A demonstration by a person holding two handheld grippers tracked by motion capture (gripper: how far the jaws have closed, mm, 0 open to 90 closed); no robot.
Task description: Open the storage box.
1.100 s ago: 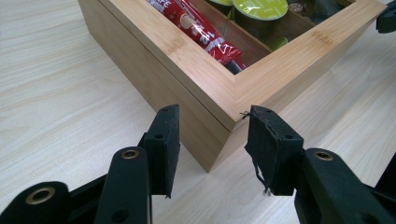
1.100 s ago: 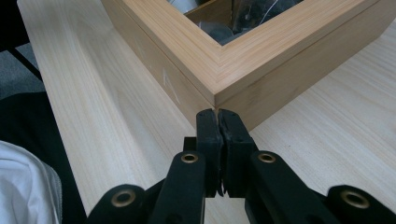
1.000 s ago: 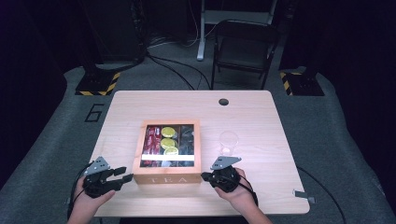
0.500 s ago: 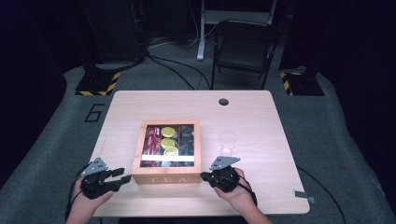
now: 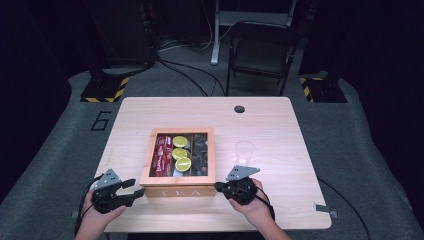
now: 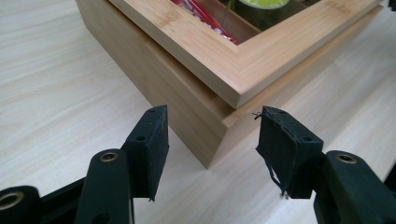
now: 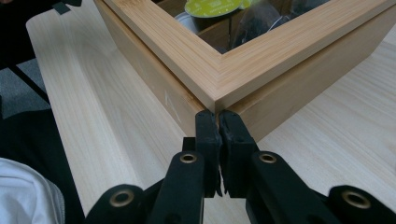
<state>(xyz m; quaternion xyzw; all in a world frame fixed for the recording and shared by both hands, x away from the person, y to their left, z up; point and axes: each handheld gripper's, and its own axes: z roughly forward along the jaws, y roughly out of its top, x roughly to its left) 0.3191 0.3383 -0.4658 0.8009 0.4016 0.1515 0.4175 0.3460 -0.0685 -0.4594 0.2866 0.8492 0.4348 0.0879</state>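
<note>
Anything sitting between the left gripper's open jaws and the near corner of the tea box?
Nothing. In the left gripper view, bare table separates the left gripper, jaws just opened, from the tea box corner; nothing lies between the pads.

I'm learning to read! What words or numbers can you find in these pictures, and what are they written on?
"TEA": on the front wall of the wooden box, faint in the high view.
"6": painted on the grey floor left of the table.
Print on the red packets and the yellow-green lids inside the box: too small and blurred to read.
</note>
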